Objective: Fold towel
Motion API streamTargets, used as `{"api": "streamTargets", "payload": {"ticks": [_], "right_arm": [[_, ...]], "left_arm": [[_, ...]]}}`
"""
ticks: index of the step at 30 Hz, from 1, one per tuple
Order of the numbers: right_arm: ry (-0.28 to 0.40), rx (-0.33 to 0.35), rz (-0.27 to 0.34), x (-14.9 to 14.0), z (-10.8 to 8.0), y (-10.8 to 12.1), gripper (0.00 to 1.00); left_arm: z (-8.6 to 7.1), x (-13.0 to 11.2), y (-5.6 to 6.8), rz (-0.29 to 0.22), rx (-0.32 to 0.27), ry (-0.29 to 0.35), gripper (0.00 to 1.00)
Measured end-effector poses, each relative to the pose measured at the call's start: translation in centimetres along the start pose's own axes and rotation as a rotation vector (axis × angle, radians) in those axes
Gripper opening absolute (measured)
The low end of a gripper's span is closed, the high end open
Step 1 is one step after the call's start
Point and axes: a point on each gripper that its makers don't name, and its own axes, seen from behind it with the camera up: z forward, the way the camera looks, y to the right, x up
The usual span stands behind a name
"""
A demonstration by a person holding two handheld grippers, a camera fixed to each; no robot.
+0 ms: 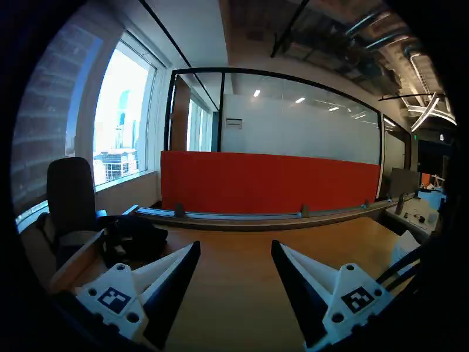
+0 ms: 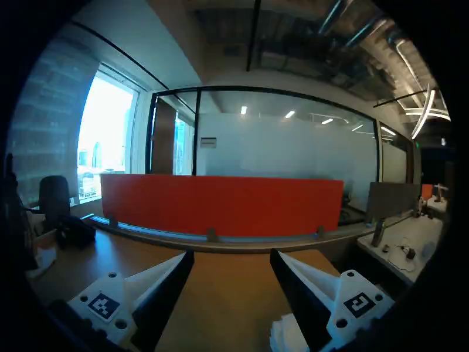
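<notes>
In the left gripper view my left gripper (image 1: 235, 245) is open, held above the wooden desk (image 1: 234, 293) with only bare desk between its fingers. In the right gripper view my right gripper (image 2: 231, 253) is open as well, over the same desk (image 2: 228, 299). A white folded cloth, possibly the towel (image 2: 286, 335), lies low on the desk just inside the right finger, partly hidden by it. Something white (image 1: 405, 246) sits at the desk's right edge in the left gripper view.
A red divider panel (image 1: 269, 183) runs along the desk's far edge. A dark bag (image 1: 132, 237) and a black office chair (image 1: 71, 199) stand at the left by the window. Another desk (image 2: 404, 240) with small items is at the right.
</notes>
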Motion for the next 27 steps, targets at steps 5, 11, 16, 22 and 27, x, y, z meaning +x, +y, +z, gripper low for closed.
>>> {"api": "streamTargets", "payload": {"ticks": [5,11,16,22,27], "right_arm": [[0.004,0.016,0.016,0.1,0.3,-1.3,1.0],[-0.004,0.026,0.032,0.0,0.4,-2.2,1.0],[0.008,0.025,0.036,0.4,0.2,-2.8,1.0],[0.014,0.023,0.03,-0.3,-0.3,-3.5,1.0],[0.005,0.031,0.027,-1.9,-0.6,-4.3,1.0]], "left_arm": [[-0.1,0.3,-0.6,0.008,0.014,0.013,0.89],[0.0,0.2,-1.2,0.02,0.026,0.016,0.89],[0.0,-0.2,-1.3,0.019,0.027,0.022,0.89],[0.0,-1.8,-1.5,0.036,0.03,0.025,0.89],[0.0,-4.4,-1.6,0.042,0.028,0.017,0.89]]}}
